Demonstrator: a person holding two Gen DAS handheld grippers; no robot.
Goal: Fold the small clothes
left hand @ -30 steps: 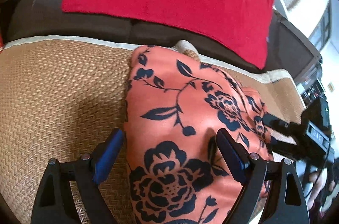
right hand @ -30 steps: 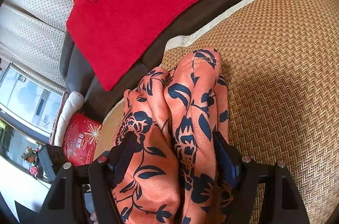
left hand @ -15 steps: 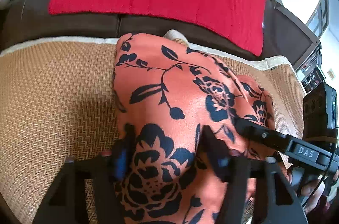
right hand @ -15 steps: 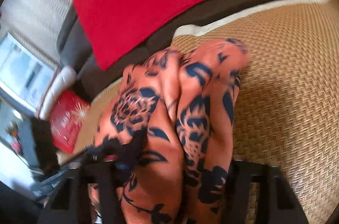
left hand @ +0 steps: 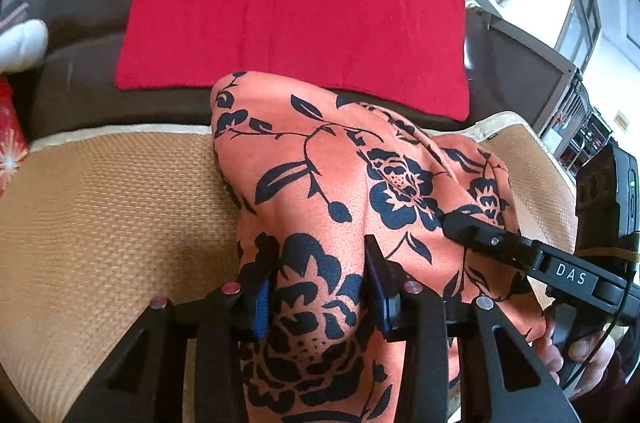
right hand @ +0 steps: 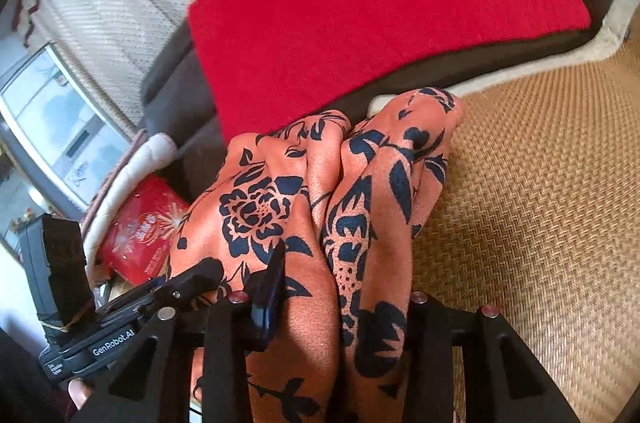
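An orange garment with dark blue flowers (left hand: 340,163) lies bunched on the woven mat (left hand: 100,223). My left gripper (left hand: 318,275) has its jaws closing, and both pads press a fold of the garment near its close edge. In the right wrist view the same garment (right hand: 360,183) stands in two raised folds. My right gripper (right hand: 340,295) is also closing on it; its left finger (right hand: 268,287) presses the cloth and the right finger is hidden behind fabric. The right gripper's tip (left hand: 460,223) shows at the garment's right side.
A red cloth (left hand: 300,3) covers the dark sofa back (left hand: 80,83) beyond the mat. A red printed packet (right hand: 140,235) lies past the mat's end. A person's hand (left hand: 588,355) holds the right gripper's handle. Bare mat (right hand: 540,183) stretches to the right.
Both grippers went from wide around the garment to pinched on it. The cloth has bunched and risen, its far end now overlapping the sofa back in view.
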